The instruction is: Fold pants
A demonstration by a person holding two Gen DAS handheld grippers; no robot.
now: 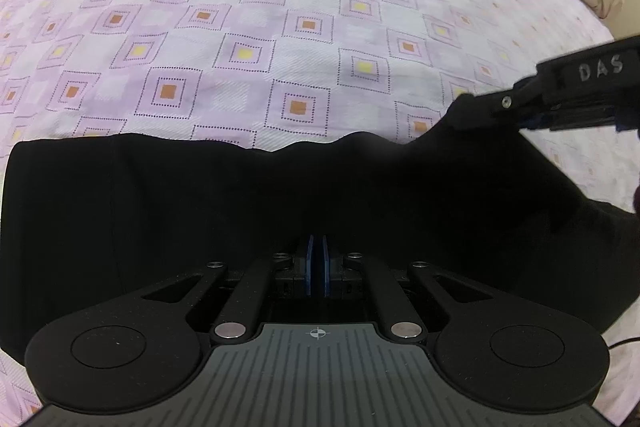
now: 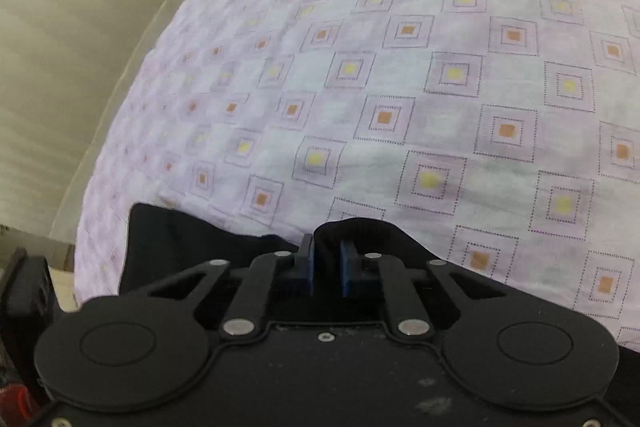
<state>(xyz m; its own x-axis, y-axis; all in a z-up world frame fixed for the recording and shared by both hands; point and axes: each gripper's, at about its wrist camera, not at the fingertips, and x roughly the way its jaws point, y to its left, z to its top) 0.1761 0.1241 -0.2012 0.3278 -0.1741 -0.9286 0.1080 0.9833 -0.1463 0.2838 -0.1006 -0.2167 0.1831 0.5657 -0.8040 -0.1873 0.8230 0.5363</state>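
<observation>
Left wrist view: black cloth pants (image 1: 240,211) are spread on the lilac square-patterned bedsheet (image 1: 280,27); the left gripper (image 1: 318,251) is clamped on their near edge. Right wrist view: a raised pants fold (image 2: 352,231) is pinched by the right gripper (image 2: 327,263).

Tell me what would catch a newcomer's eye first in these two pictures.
The black pants lie as a dark band across the near side of a lilac bedspread patterned with squares. The right hand-held gripper pinches a raised fold at their far edge; the left hand-held gripper is shut over the dark cloth.
</observation>
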